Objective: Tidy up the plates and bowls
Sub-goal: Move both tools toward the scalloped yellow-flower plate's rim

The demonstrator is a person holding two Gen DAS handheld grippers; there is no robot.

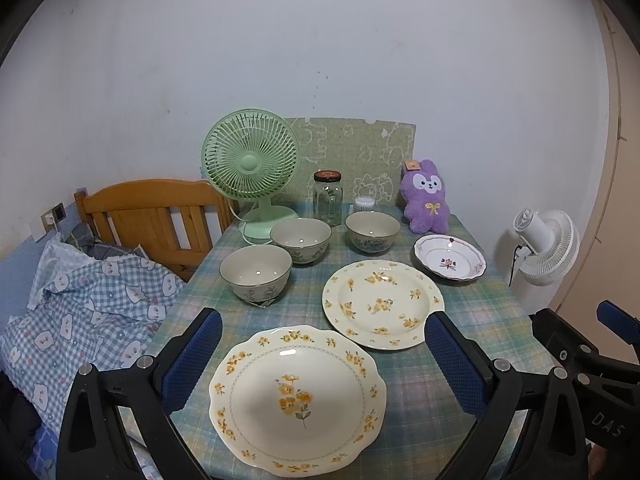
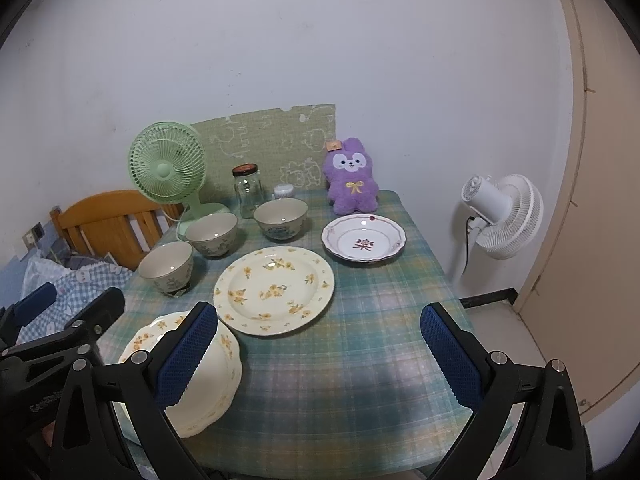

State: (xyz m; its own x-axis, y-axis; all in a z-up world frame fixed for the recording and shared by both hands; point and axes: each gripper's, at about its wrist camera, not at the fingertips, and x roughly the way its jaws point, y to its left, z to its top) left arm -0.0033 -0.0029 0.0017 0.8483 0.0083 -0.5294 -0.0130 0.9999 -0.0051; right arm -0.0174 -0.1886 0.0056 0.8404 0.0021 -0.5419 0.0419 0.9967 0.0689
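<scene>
While you hold each hand-held gripper, left (image 1: pixel 323 354) and right (image 2: pixel 319 350), spread wide and empty, nothing looks stacked: three plates (image 1: pixel 298 402) fill the frame's centre and three bowls (image 1: pixel 256 273) sit behind on the tabletop (image 1: pixel 472 320).

My view: table (image 1: pixel 472 360) under green plaid cloth. On it: three bowls (image 1: pixel 256 276), two yellow-flowered plates (image 1: pixel 298 400), red-motif white plate (image 1: pixel 450 256), green fan (image 1: pixel 250 172), glass jar (image 1: pixel 328 198), small white container (image 1: pixel 364 204), purple plush rabbit (image 1: pixel 426 196).
</scene>
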